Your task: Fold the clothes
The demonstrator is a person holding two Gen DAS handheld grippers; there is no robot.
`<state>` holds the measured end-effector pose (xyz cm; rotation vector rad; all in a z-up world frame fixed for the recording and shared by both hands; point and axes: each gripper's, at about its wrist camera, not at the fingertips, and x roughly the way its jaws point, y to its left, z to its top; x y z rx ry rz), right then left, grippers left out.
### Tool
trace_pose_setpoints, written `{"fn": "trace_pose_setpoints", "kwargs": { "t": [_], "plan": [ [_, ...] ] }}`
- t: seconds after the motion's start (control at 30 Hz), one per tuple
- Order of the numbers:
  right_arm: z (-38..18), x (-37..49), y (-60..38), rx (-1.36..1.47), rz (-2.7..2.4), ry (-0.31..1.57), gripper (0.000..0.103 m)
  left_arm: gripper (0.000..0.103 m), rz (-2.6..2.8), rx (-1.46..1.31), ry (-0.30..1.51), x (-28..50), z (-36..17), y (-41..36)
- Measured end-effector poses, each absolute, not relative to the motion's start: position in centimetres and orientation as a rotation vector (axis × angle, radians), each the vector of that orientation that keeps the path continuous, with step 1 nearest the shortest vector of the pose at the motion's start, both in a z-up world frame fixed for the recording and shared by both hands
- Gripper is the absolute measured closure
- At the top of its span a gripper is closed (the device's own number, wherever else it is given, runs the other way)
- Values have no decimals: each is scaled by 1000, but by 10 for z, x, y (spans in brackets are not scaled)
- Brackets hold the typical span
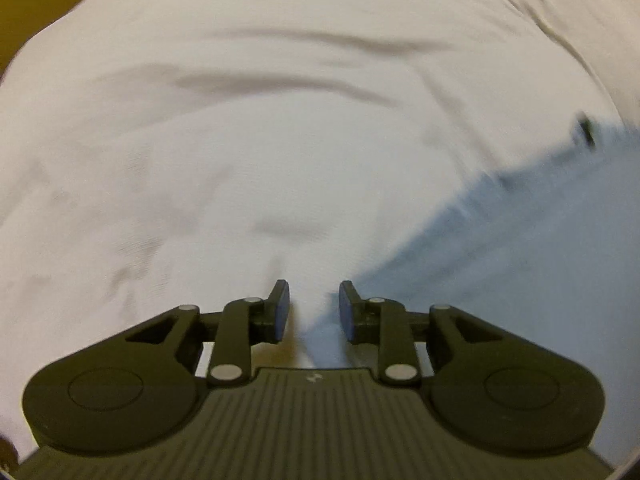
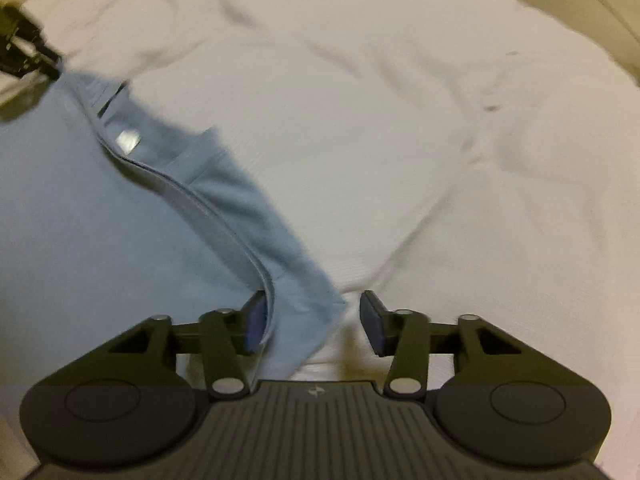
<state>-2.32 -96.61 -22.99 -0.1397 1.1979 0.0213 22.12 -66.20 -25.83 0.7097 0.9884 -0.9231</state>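
Left gripper (image 1: pixel 313 308): your jaws are standing apart, blue shirt (image 1: pixel 520 248) corner lying between, ungripped.
Right gripper (image 2: pixel 313 322): your jaws are gaping; shirt collar edge is touching the left pad only.

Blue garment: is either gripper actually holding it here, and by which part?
Neither grips it. Both the left gripper and right gripper are open; the blue garment has its collar edge lying between the right gripper's fingers, unclamped.

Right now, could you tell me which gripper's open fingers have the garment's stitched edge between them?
The right gripper: the blue garment's stitched edge runs between its fingers. The left gripper shows only plain fabric.
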Motion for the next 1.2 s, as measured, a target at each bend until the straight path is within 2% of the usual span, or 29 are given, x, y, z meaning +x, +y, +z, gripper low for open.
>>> {"fn": "trace_pose_setpoints", "kwargs": {
  "t": [0.13, 0.73, 0.9, 0.93, 1.0, 1.03, 1.2],
  "plan": [
    [-221, -42, -967, -73, -34, 1139, 58, 81, -940, 725, 992, 218, -256, -656],
    [-239, -62, -981, 167, -77, 1172, 59, 80, -975, 582, 1120, 213, -286, -658],
    [-242, -58, -979, 181, -71, 1154, 63, 96, -979, 608, 1118, 209, -290, -663],
    [-242, -58, -978, 175, -56, 1156, 65, 97, -981, 619, 1109, 208, -289, -662],
    [-242, -57, -974, 162, -28, 1160, 84, 98, -986, 641, 1092, 205, -289, -662],
    [-242, -57, -974, 161, -17, 1161, 103, 99, -989, 643, 1083, 205, -287, -662],
    [-228, -49, -995, 168, -60, 1096, 103, 99, -995, 649, 1061, 208, -283, -662]
  ]
}}
